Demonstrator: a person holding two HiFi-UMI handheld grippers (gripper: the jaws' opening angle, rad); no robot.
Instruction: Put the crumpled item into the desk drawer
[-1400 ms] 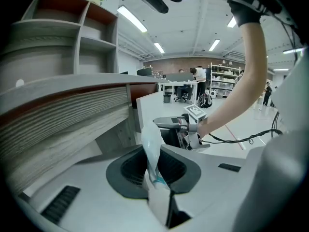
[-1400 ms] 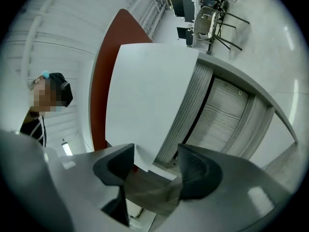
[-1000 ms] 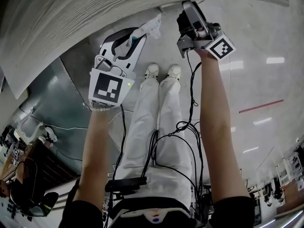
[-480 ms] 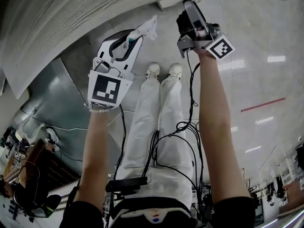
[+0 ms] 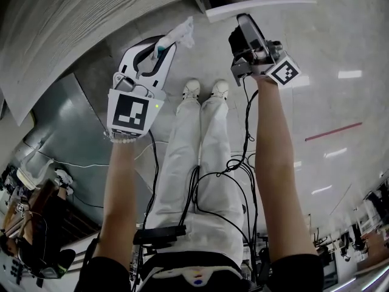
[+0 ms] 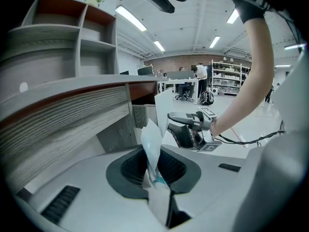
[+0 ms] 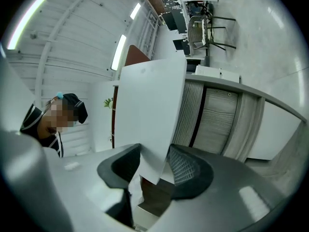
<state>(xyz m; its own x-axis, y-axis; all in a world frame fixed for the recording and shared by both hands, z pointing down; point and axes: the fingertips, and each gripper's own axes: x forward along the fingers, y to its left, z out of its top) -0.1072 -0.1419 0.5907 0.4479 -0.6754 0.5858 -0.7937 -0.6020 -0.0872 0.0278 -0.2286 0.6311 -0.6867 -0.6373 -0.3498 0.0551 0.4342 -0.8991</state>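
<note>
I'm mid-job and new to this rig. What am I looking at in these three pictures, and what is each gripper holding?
There is no robot: a person holds a two-fingered gripper in each hand. The head view looks down from the person's head at both grippers. The two gripper views each look forward from one gripper. The left gripper is shut on the crumpled item, whitish and thin. The right gripper has just been closing its fingers on the white drawer front, which sits between them; the drawer of the desk is partly open.
</note>
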